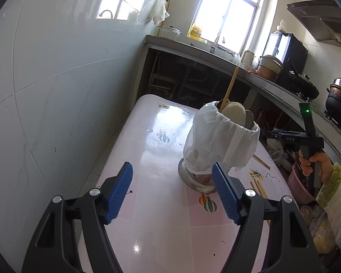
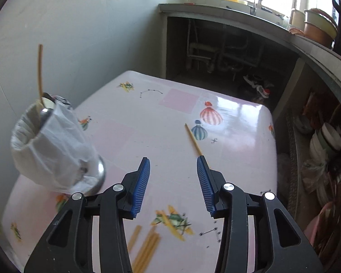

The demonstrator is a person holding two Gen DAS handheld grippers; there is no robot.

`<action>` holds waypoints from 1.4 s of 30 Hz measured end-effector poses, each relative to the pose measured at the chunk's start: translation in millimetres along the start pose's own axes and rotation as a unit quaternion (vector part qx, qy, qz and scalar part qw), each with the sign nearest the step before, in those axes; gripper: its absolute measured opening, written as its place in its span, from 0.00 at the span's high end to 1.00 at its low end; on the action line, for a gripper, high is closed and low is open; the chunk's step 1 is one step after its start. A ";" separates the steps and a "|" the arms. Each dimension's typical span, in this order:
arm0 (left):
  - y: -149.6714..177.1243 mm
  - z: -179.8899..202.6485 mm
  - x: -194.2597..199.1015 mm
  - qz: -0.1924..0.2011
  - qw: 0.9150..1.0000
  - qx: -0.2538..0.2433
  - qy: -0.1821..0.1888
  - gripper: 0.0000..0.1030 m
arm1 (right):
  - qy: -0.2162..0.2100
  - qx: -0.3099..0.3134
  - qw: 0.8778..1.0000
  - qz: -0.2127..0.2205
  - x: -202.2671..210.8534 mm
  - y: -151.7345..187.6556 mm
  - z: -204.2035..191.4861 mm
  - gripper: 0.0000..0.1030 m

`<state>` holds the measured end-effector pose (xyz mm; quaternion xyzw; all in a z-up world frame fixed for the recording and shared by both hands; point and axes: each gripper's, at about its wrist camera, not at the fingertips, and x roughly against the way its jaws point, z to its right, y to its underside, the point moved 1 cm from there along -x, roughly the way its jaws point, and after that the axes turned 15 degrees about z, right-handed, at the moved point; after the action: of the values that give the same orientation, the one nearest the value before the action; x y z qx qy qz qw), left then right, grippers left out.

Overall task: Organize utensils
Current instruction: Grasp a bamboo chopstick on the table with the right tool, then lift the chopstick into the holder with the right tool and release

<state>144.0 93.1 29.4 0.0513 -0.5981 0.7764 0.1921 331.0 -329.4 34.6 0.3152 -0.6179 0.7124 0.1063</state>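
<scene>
A metal utensil holder wrapped in a white plastic bag (image 1: 220,136) stands on the pink table (image 1: 161,227). It holds one upright chopstick (image 1: 230,86), a beige spoon (image 1: 234,113) and a metal spoon. My left gripper (image 1: 171,166) is open just in front of the holder's base, with nothing between its pads. In the right wrist view the holder (image 2: 54,145) is at the left. My right gripper (image 2: 172,159) hangs open over the table. Beneath it lie several loose chopsticks (image 2: 147,248), blurred. A single chopstick (image 2: 193,140) lies beyond the right finger.
A tiled wall (image 1: 56,91) runs along the table's left side. Beyond the table is a counter (image 1: 216,54) with a sink, pots and a stove. A hand (image 1: 313,161) in a fleecy sleeve holds the right gripper's handle. Bowls (image 2: 325,141) crowd shelves at the right.
</scene>
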 end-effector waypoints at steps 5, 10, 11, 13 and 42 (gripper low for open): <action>3.6 4.7 -10.7 -0.017 1.000 -0.007 -0.024 0.32 | -0.004 0.005 0.997 -0.078 -76.0 19.5 38.5 0.53; 3.9 5.8 -21.9 -0.029 0.998 -0.015 -0.048 0.32 | -0.008 0.020 0.993 -0.118 -119.1 30.9 58.6 0.57; 3.7 7.0 -24.4 -0.030 0.998 -0.018 -0.051 0.32 | -0.008 0.024 0.992 -0.121 -121.2 32.9 60.2 0.59; 4.4 9.9 -28.4 -0.032 0.998 -0.023 -0.054 0.32 | -0.022 0.019 0.993 -0.118 -124.6 34.5 65.3 0.64; 78.9 146.0 -62.1 -0.131 0.973 -0.084 0.169 0.47 | -0.091 -0.166 0.976 0.106 89.2 -49.1 42.7 0.96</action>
<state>151.0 -76.7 -20.7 -0.0194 -0.6077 0.6892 0.3942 301.6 -380.6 128.0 0.2893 -0.7646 0.5754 0.0238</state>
